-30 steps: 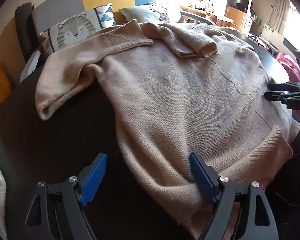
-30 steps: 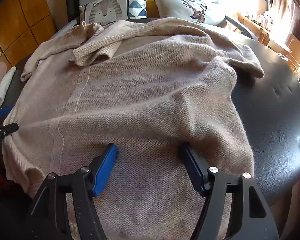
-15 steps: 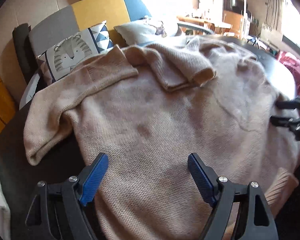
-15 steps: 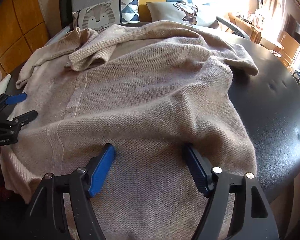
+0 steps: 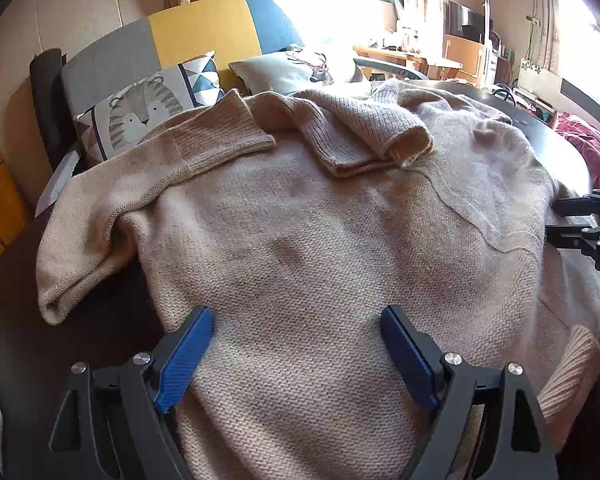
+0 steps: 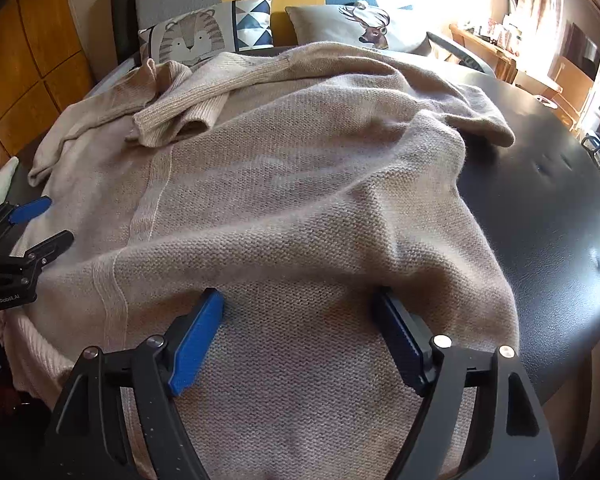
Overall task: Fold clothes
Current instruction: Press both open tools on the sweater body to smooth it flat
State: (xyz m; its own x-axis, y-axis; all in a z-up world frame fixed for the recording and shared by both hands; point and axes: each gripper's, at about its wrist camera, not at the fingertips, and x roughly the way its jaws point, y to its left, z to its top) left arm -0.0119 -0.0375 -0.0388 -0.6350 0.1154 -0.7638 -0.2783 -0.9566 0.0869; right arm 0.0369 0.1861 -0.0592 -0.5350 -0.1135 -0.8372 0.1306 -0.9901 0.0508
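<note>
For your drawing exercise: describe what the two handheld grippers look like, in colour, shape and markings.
Both match: the left gripper and right gripper have black angular frames with triangular cut-outs, silver screw heads, and blue ribbed pads on two fingers. The left gripper's body bears small white lettering.

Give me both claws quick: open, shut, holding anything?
Left claw: opening, jaws wide over the beige sweater, gripping nothing.
Right claw: opening, jaws wide over the sweater near its hem, knit between the pads but not pinched.

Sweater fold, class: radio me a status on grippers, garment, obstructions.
Left gripper and right gripper opening, gripping nothing. Sweater spread on table, sleeves folded in. Nothing blocking.
</note>
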